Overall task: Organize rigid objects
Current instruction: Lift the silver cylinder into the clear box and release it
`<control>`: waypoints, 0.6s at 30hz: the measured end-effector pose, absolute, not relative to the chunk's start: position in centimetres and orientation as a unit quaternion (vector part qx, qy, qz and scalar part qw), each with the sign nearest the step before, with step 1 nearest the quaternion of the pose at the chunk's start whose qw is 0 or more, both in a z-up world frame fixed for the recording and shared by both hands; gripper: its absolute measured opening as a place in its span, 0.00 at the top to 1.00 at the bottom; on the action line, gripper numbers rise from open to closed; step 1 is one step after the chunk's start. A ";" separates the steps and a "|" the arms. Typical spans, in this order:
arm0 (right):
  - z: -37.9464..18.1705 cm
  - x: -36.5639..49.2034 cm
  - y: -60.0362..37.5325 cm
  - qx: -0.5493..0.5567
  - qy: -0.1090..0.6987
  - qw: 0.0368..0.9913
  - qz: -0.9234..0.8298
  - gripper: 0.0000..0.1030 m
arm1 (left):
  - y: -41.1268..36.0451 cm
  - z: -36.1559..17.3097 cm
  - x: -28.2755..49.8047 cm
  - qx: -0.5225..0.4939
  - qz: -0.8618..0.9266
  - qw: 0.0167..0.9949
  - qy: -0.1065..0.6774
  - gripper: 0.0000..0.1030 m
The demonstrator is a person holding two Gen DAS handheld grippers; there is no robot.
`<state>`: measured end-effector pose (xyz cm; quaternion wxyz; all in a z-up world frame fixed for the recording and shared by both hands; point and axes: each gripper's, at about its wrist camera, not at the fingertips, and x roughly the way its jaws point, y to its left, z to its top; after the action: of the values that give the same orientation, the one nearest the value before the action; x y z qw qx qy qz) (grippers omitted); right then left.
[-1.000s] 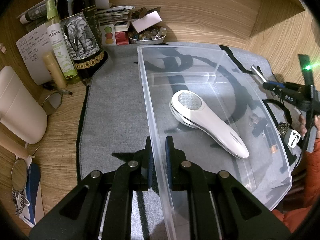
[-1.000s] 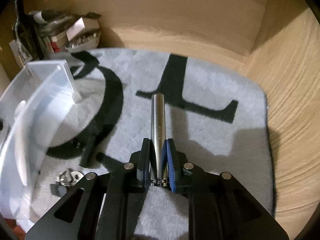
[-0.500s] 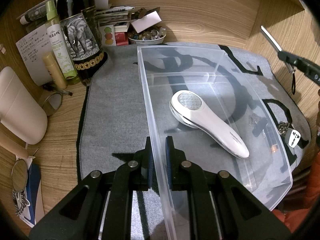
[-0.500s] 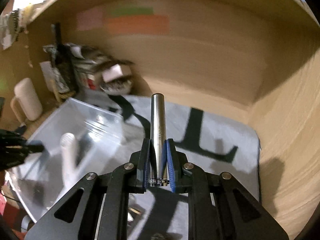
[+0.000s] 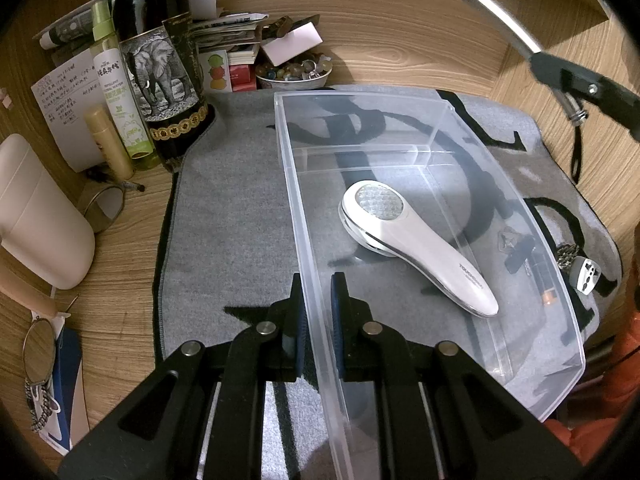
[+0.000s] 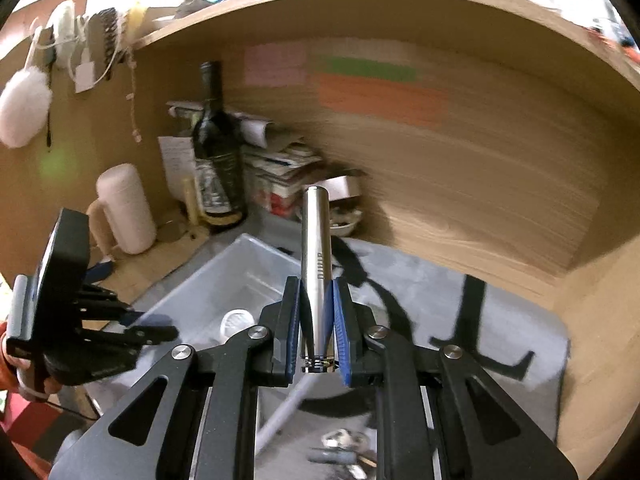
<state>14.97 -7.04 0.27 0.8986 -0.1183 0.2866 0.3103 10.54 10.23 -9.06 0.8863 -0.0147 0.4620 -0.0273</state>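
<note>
Right now the right gripper (image 6: 317, 320) is pinching a slim metal cylinder (image 6: 316, 264) between its blue pads, the tube pointing straight out ahead of the fingers, lifted clear of the grey mat (image 6: 500, 320). Below and to its left lies the clear plastic bin (image 5: 400, 128), with a white handheld device (image 5: 412, 248) lying flat inside. The left gripper (image 5: 318, 312) is pressed onto the bin's near long wall, one finger inside and one outside, steadying it.

I'd say the carry is under way: the cylinder looks bound for the bin. The next move seems to call for swinging it left and down over the open top, clear of the device, before the fingers part.

Much is hard to read. The right view is smeared by motion, so the small bits on the mat beneath that gripper are unclear. The lettering on the cylinder cannot be made out. Past the bin's far wall, a plug adapter (image 5: 586, 274) and a keyring-like cluster (image 5: 566, 250) are partly veiled by plastic.
</note>
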 end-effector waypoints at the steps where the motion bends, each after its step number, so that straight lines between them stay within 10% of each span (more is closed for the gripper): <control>1: 0.0 15.0 -6.5 -0.119 0.290 0.895 0.316 0.86 | 10.2 -9.1 10.5 -0.015 -0.027 0.886 0.462 0.89; 18: -6.7 17.4 -1.4 -0.160 0.394 0.845 0.323 0.86 | 9.9 -9.0 10.7 -0.012 -0.028 0.887 0.461 0.89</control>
<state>17.41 -1.42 -6.72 0.8453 -0.1604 0.3943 0.3230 10.66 9.89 -9.01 0.8870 -0.0118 0.4607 -0.0281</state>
